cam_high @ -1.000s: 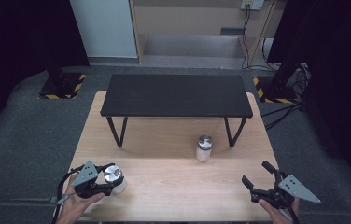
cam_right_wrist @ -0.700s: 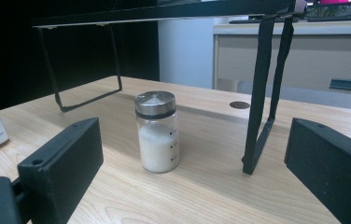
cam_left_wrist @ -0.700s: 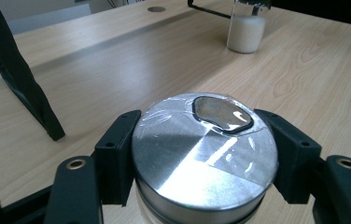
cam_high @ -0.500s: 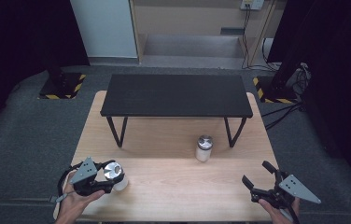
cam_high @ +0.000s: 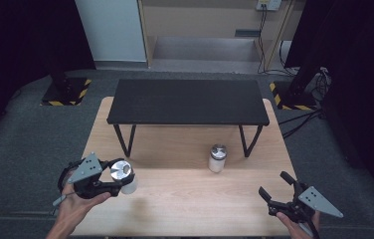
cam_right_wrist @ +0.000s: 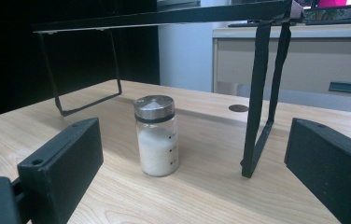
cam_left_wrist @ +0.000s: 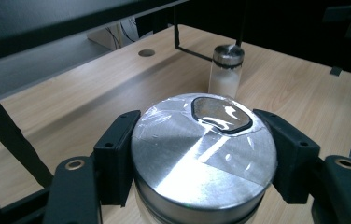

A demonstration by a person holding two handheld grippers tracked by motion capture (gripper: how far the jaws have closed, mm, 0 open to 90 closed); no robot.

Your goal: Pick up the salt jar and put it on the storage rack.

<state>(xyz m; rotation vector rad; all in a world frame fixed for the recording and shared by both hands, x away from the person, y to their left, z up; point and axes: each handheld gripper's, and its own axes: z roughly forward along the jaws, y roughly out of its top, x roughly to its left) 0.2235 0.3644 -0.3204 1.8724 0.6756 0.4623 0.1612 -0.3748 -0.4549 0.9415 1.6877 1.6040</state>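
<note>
A jar with a metal lid (cam_high: 122,175) is pinched between the jaws of the left gripper (cam_high: 106,180), which is held at the near left of the wooden table (cam_high: 185,199); in the left gripper view both pads are pressed against the lid's sides. The right gripper (cam_high: 274,190) is held at the near right with its jaws spread and nothing between them. A second jar (cam_high: 218,158), partly filled with white grains, is stood upright just near of the black bench (cam_high: 187,102), well apart from both grippers
</note>
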